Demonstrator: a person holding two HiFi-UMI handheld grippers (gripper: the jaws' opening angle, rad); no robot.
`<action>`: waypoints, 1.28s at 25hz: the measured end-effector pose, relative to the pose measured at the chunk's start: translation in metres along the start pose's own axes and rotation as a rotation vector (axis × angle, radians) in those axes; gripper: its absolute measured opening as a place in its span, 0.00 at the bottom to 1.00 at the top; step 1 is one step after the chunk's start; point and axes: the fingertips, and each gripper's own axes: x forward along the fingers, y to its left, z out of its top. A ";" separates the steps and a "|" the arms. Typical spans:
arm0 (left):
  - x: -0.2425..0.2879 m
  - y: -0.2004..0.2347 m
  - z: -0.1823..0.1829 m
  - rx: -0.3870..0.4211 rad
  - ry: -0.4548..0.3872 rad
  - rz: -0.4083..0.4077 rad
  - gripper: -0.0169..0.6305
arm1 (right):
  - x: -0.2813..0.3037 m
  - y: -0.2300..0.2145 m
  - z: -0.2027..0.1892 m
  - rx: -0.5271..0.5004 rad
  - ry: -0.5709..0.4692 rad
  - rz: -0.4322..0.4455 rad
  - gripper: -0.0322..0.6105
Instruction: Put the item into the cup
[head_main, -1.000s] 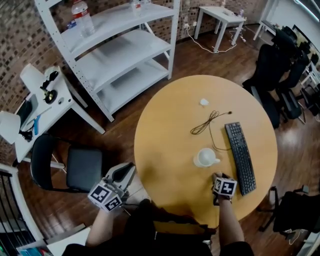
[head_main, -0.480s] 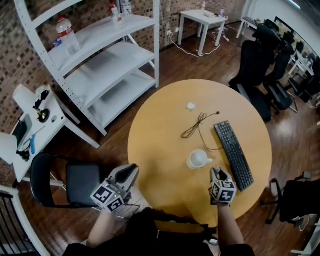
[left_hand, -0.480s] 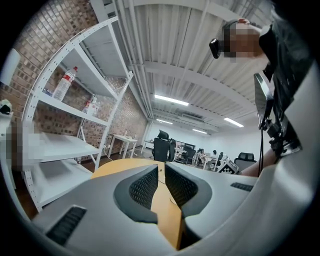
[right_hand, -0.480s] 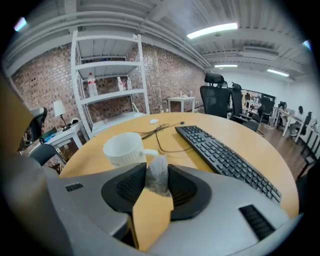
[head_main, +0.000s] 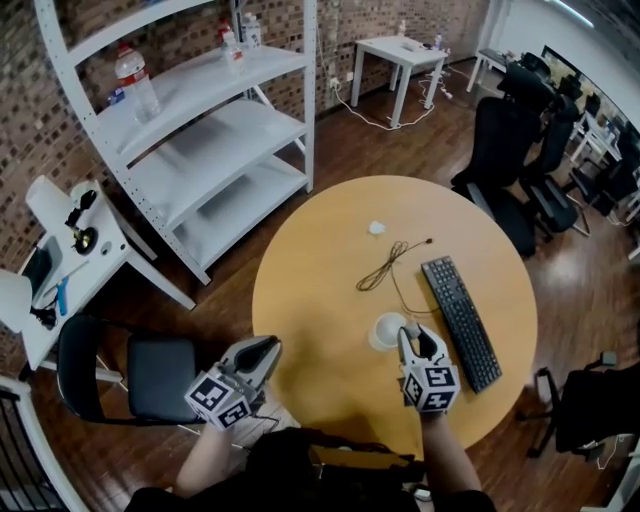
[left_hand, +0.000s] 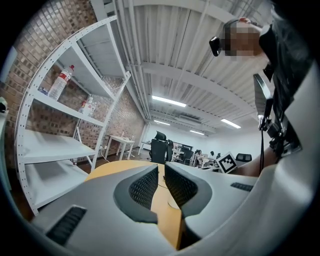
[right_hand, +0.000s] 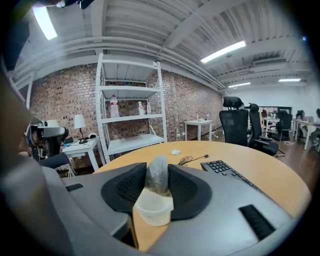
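Round wooden table (head_main: 320, 240) seen from above. The right hand-held gripper (head_main: 412, 338) grasps the item (right_hand: 158, 176), a small greyish packet; its jaws have just been closing and their pads now press it from both sides. The item hangs upright directly over the white cup (head_main: 385, 330), which stands on the table just left of a black keyboard (head_main: 458, 320). The left hand-held gripper (head_main: 262, 350) sits at the table's near edge, released, its jaws nearly together with nothing between them.

Greyish pouch (right_hand: 158, 175) hangs upright over the white cup (right_hand: 150, 213).
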 end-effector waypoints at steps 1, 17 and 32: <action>-0.003 0.002 0.000 -0.001 0.001 0.008 0.09 | 0.005 0.003 0.003 -0.008 -0.006 0.006 0.27; -0.017 0.016 -0.003 -0.026 -0.002 0.065 0.09 | 0.022 0.011 0.011 0.009 -0.056 0.043 0.32; 0.028 -0.008 0.016 0.043 -0.009 -0.070 0.09 | -0.066 -0.044 0.047 0.054 -0.258 -0.056 0.28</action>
